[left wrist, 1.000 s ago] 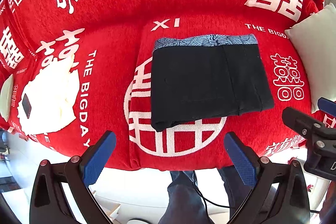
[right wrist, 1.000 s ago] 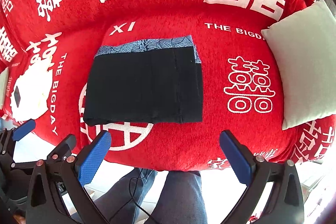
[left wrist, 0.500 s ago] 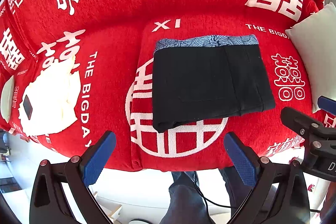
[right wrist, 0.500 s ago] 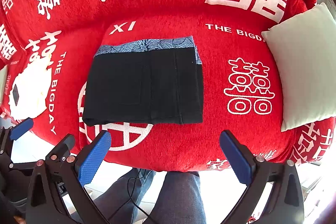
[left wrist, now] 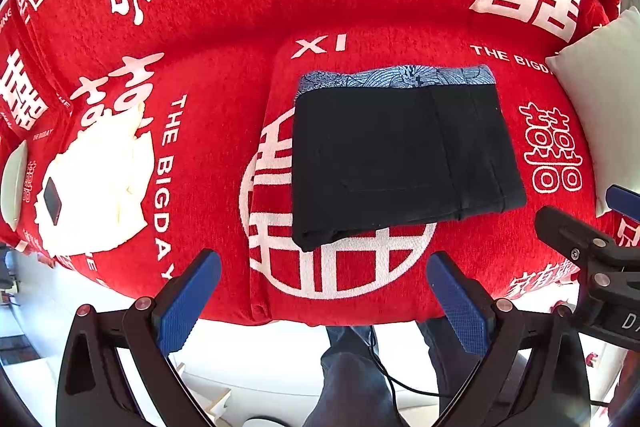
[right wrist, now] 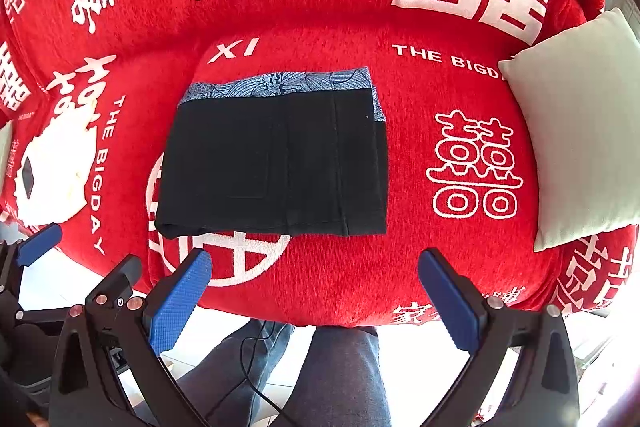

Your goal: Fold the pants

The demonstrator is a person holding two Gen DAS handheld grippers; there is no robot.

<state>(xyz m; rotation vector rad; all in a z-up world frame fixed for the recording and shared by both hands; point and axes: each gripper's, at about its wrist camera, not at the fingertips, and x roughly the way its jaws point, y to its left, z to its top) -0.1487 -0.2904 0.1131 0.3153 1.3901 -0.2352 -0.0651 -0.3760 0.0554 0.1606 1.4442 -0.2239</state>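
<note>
Black pants (left wrist: 404, 159) lie folded into a flat rectangle on the red sofa seat, with a blue patterned band along the far edge. They also show in the right wrist view (right wrist: 276, 159). My left gripper (left wrist: 320, 291) is open and empty, held above the seat's front edge, near side of the pants. My right gripper (right wrist: 316, 295) is open and empty, also back from the pants at the front edge. Neither touches the cloth.
The sofa cover (left wrist: 224, 39) is red with white characters. A pale cushion (right wrist: 580, 131) leans at the right. A white cloth with a small dark object (left wrist: 92, 183) lies at the left. The person's legs (right wrist: 340, 379) stand below the seat edge.
Both grippers have drifted very slightly; the pants lie as before. Nothing was taken hold of or let go.
</note>
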